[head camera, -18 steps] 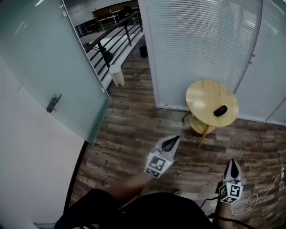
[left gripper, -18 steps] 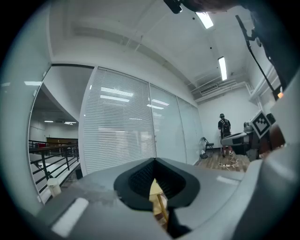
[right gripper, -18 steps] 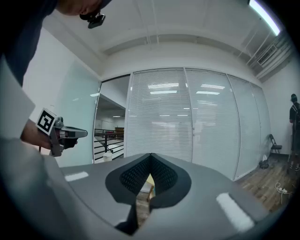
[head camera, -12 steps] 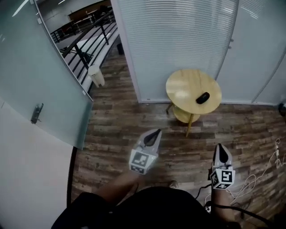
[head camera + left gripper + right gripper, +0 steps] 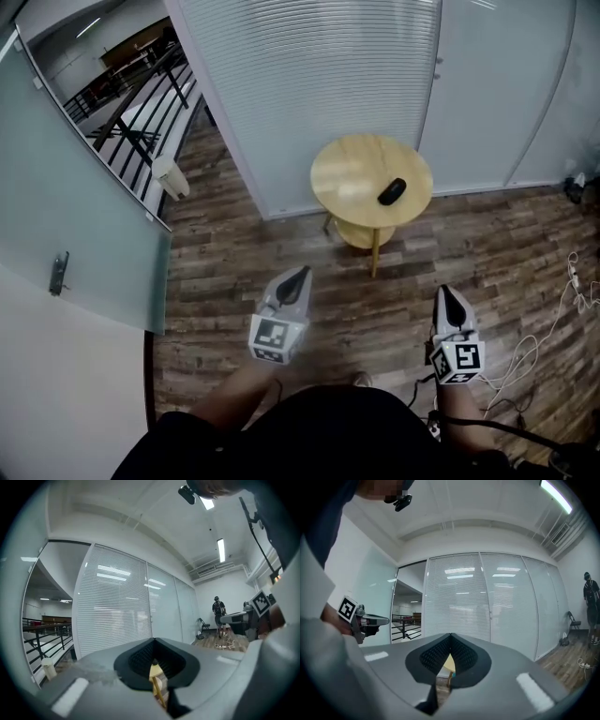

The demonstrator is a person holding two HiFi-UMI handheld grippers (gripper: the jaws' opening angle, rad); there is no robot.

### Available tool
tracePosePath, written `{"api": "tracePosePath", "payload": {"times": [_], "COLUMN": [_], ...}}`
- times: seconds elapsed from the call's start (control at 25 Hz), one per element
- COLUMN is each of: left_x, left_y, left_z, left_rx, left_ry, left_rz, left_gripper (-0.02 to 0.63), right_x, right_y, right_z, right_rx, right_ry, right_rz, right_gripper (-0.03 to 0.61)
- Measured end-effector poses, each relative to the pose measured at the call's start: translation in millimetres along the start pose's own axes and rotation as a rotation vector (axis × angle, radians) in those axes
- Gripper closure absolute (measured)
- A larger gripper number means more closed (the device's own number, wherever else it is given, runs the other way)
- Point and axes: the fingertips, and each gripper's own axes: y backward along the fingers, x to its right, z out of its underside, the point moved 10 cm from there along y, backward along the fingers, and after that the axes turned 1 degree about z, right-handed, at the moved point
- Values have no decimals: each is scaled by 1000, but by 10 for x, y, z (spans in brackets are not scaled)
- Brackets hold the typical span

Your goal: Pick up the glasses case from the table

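A black glasses case (image 5: 392,191) lies on the right part of a small round wooden table (image 5: 352,169) in front of a blind-covered glass wall. My left gripper (image 5: 302,272) is held level well short of the table, jaws shut with nothing in them. My right gripper (image 5: 444,292) is lower right of the table, also shut and empty. Through the jaw tips in the left gripper view (image 5: 153,665) and the right gripper view (image 5: 449,654) only a sliver of the table shows; the case is hidden there.
The glass wall with blinds (image 5: 309,84) stands right behind the table. A frosted glass door (image 5: 66,206) is at left, with a railing (image 5: 131,103) beyond. White cables (image 5: 553,319) lie on the wooden floor at right. A person (image 5: 218,616) stands far off.
The view has swung so the table and case moved left and up in the picture. Both grippers stayed shut and shifted slightly left and up in frame with it.
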Motion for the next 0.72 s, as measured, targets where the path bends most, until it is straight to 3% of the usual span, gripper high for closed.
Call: {"api": "tracePosePath", "payload": {"times": [0.44, 0.72], "left_x": [438, 335], "left_y": [-658, -1330], "left_z": [3, 107], "left_rx": [3, -21], "left_ry": [-20, -24], "left_rz": [-10, 17], "left_gripper": [609, 609], "right_x": [720, 1118], "right_y": [-293, -771], "right_z": [254, 377], "right_rx": [-53, -73], "right_ry": [3, -14], "right_rz": [-40, -1], "right_gripper": [571, 571]}}
